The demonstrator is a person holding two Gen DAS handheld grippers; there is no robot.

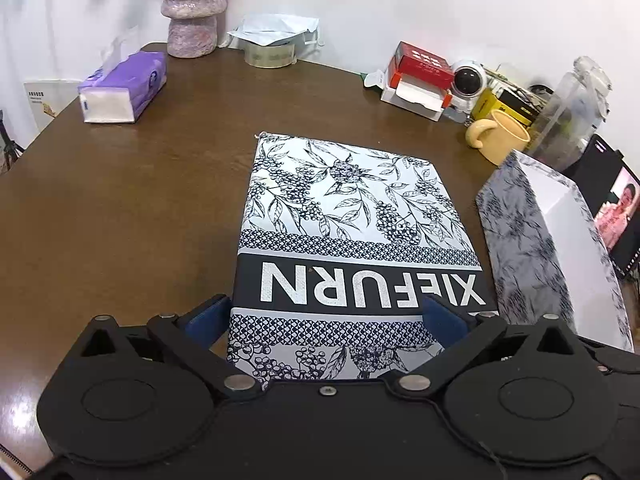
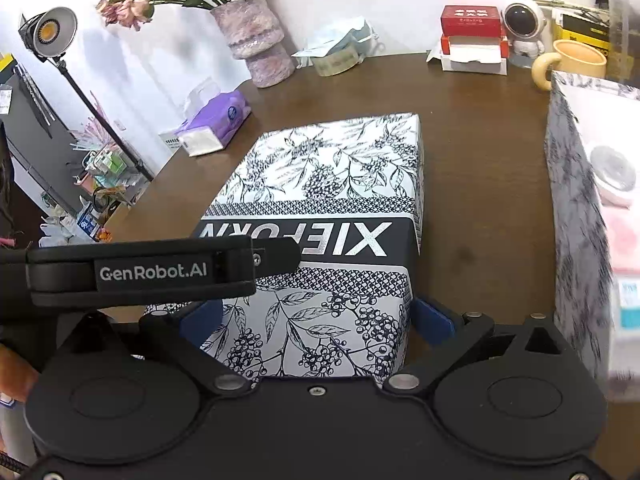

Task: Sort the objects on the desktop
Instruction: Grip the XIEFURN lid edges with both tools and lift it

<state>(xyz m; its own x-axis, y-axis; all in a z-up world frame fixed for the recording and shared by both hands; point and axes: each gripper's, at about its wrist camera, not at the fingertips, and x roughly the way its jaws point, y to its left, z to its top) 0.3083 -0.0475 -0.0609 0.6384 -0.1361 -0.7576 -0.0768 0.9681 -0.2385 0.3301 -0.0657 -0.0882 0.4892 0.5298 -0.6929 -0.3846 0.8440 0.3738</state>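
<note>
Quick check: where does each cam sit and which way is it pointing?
Left wrist: on the left tongs, facing the back wall; blue pads flank the patterned box lid. Only tongs show.
Right wrist: on the right tongs, same heading from further right; the left tool's black body crosses it.
Shared: lid, open box, purple tissue pack, yellow mug.

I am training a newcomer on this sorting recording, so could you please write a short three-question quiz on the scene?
1. True or false: the patterned lid bearing large white letters lies flat on the brown table.
2. Which colour is the tissue pack? A green, B purple, C red.
3. Fill in: the left gripper has its blue pads at the lid's two ____.

Key: 1 true; 2 B; 3 sides. The right gripper straddles the same lid too.
</note>
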